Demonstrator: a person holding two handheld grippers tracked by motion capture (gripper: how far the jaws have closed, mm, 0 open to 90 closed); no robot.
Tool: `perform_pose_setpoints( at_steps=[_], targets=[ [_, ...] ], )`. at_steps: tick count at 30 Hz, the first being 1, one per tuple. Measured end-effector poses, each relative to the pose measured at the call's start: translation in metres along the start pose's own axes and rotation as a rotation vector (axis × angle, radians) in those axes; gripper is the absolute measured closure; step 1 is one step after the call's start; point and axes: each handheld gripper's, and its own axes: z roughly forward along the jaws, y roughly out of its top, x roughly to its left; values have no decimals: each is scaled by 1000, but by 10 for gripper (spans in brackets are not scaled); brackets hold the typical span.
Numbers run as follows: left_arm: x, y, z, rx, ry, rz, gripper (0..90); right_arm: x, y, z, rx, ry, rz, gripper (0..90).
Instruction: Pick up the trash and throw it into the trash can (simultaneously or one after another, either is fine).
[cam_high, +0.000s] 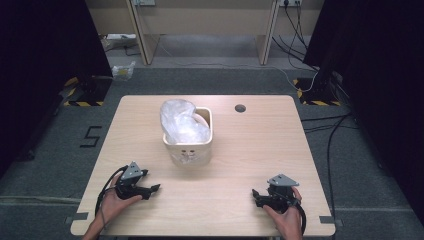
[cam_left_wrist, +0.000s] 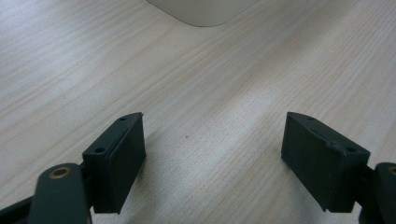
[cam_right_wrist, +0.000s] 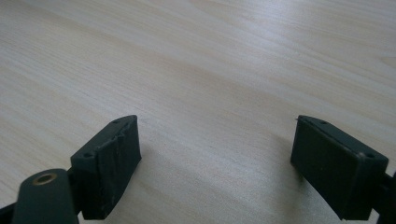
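A small cream bin (cam_high: 188, 144) stands on the wooden table (cam_high: 250, 150) a little left of centre, with a clear plastic bag (cam_high: 180, 122) bulging out of its top. My left gripper (cam_high: 156, 188) rests low over the table's near left, held by a hand, pointing right. Its jaws stand wide apart over bare wood (cam_left_wrist: 212, 140), and the bin's rounded edge (cam_left_wrist: 205, 11) shows ahead. My right gripper (cam_high: 255, 194) lies at the near right, pointing left, also open with only wood (cam_right_wrist: 215, 144) between its jaws.
A round cable hole (cam_high: 240, 108) sits in the table's far right part. Black curtains flank both sides, and cables run over the grey floor at the right. A wooden desk frame stands beyond the table.
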Motion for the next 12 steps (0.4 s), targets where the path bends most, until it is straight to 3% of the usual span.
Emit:
perform_pose_setpoints(
  at_steps=[12],
  targets=[
    [0, 0, 0, 0, 0, 0, 207, 0, 0, 1, 0, 5, 0, 146]
  ],
)
